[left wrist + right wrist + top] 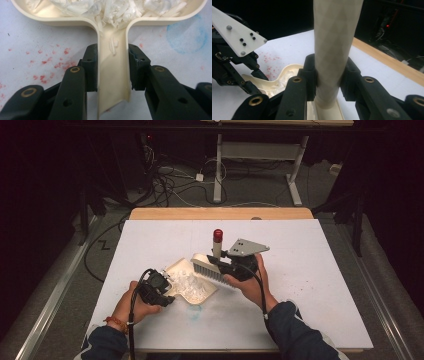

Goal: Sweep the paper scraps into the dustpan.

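- White-covered table (310, 285) carries the dustpan (192, 282), full of shreds (117, 10).
- Its handle (113, 72) is clamped by the left tool (112, 67).
- Brush (212, 265) is gripped by the right tool (329, 75) at the pan's rim.
- Shreds could be spilled if the pan is tipped.

High view: fixed above near table edge, facing forward and down, far off; takes in whole white table (310, 270) and floor beyond.
Left gripper view: mounted behind own jaws, looking along them, very close to cream dustpan (113, 75) handle clamped between.
Right gripper view: behind own jaws, close on brush (334, 50) handle, angled across table.
Shared by all three: dustpan.
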{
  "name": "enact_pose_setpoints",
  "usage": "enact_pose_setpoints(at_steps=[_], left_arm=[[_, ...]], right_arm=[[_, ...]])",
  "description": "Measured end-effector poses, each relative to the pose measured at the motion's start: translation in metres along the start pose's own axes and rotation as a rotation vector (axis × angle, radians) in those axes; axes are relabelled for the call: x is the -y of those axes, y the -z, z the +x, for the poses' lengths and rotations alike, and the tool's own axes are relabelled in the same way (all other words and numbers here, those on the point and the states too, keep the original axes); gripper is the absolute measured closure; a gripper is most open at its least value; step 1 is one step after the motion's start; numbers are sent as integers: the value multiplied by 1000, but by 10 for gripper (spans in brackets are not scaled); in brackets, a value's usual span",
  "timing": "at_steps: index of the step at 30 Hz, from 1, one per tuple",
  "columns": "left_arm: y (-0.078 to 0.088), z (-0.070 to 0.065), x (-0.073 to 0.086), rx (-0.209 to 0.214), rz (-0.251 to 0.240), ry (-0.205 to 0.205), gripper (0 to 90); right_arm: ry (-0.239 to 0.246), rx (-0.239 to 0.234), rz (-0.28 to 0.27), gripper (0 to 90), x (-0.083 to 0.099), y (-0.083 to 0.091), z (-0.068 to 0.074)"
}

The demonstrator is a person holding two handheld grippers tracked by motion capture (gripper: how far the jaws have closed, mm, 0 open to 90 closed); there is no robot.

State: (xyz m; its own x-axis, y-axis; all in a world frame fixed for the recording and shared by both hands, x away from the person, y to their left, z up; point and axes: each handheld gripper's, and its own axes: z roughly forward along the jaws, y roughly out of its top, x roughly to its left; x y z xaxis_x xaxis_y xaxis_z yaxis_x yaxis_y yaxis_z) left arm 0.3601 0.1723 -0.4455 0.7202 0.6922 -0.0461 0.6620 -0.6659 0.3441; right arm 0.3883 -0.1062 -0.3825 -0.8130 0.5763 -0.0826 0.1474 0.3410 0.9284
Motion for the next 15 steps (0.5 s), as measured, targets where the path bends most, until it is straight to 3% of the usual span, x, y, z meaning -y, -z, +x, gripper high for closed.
enact_pose_setpoints(at_steps=[6,15], left_arm=[[-1,-2,-4,-8,2,-16,624],[-4,-3,-8,-10,-4,-31,625]], right_arm=[[-36,40,-14,710,1,15,-11],[-46,79,7,710,11,27,-24]])
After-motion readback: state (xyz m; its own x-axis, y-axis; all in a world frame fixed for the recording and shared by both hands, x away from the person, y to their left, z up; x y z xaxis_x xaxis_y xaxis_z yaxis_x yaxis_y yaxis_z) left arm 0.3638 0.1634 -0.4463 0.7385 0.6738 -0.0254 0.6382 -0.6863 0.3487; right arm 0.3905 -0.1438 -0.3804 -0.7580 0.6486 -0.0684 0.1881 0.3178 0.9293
